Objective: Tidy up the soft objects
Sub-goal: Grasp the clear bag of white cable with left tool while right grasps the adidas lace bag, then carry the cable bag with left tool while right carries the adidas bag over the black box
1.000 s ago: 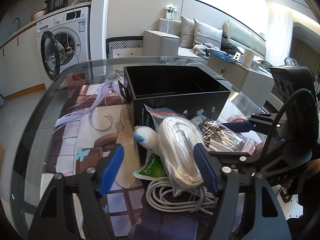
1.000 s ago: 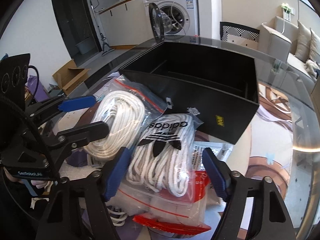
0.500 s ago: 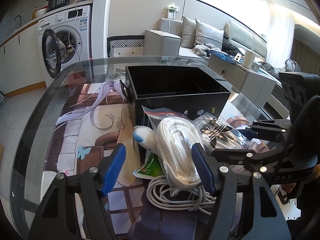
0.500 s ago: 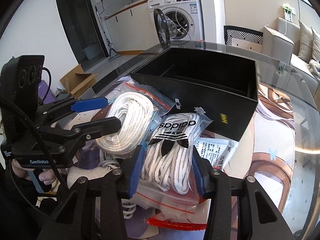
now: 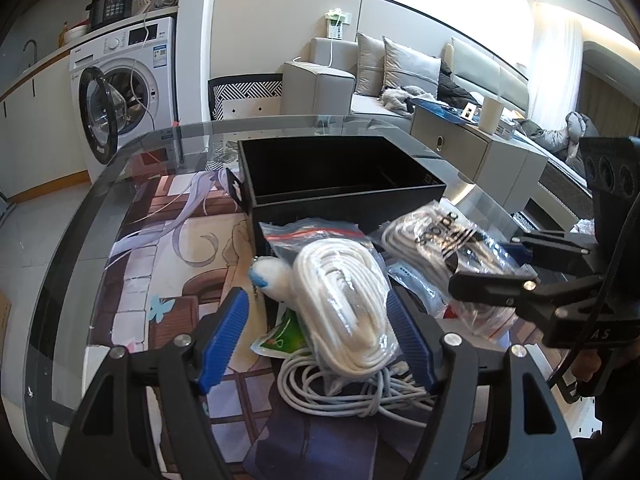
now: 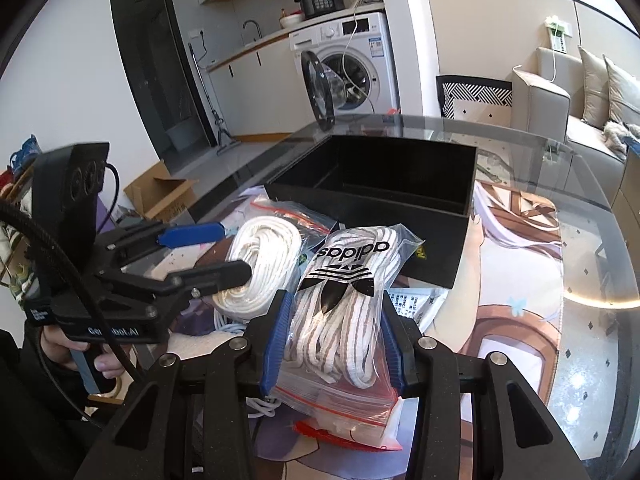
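Note:
A clear adidas bag of white laces (image 6: 340, 312) lies on the pile in front of an open black box (image 6: 384, 184). My right gripper (image 6: 334, 344) is shut on this bag, a blue pad against each side. The bag also shows in the left wrist view (image 5: 444, 248), and so does the box (image 5: 340, 184). A zip bag of coiled white rope (image 5: 344, 304) lies between the fingers of my left gripper (image 5: 320, 344), which is open and not touching it. The rope bag also shows in the right wrist view (image 6: 260, 268). A loose white cable (image 5: 340, 392) lies under it.
A white and blue soft ball (image 5: 268, 276) and a green packet (image 5: 284, 336) lie left of the rope bag. The round glass table (image 5: 100, 240) has a printed mat. A washing machine (image 5: 128, 84) and a sofa (image 5: 400, 76) stand beyond.
My right gripper has closed from wide open onto the adidas lace bag. My left gripper has stayed open around the rope bag and barely moved.

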Tool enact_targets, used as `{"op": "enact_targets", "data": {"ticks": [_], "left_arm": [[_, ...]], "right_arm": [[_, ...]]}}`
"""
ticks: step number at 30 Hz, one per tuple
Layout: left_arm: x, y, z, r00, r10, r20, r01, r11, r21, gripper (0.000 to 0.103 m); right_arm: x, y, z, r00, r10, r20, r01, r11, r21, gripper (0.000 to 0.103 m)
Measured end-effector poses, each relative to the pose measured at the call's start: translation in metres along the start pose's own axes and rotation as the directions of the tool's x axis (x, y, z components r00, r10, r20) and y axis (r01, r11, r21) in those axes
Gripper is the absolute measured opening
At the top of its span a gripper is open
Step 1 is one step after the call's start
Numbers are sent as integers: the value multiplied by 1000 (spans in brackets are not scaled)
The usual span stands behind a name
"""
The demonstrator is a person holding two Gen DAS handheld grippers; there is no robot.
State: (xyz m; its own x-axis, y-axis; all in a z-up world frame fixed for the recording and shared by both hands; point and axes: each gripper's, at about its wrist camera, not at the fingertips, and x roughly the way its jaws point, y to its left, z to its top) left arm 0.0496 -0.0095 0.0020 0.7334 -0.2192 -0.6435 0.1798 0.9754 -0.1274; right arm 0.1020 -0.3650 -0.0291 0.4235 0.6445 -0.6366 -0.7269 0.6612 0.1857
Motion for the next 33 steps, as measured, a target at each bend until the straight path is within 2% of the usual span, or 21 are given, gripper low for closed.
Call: {"op": "enact_targets", "data": {"ticks": [9, 10, 12, 15, 18, 23, 33], "left_arm": [[17, -7, -2, 998, -13, -61, 13, 1000, 2, 70], [17, -8, -2, 998, -19, -64, 19, 1000, 5, 67], [17, -11, -3, 997, -41, -69, 42, 999, 6, 49], [14, -14, -4, 996, -71, -61, 71, 997, 8, 32], [7, -12, -4, 994, -106, -39, 106, 994, -4, 22], [1, -11, -4, 992, -121, -27, 121, 993, -6, 16], [-15, -11, 1, 991, -128, 30, 128, 992, 2, 15]], "right_arm": [[-11, -5, -1, 999, -27, 21, 26, 1000, 13, 42], [-11, -5, -1, 999, -30, 21, 29, 999, 15, 42], [-12, -6, -1, 999, -35, 24, 35, 999, 17, 42], [-13, -6, 0, 999, -38, 28, 38, 999, 20, 42], [-14, -5, 0, 999, -40, 35, 40, 999, 19, 42], [-18, -4, 0, 998, -41, 51, 40, 999, 20, 42], [-33, 0, 2, 994, -47, 99, 45, 999, 26, 42]]}}
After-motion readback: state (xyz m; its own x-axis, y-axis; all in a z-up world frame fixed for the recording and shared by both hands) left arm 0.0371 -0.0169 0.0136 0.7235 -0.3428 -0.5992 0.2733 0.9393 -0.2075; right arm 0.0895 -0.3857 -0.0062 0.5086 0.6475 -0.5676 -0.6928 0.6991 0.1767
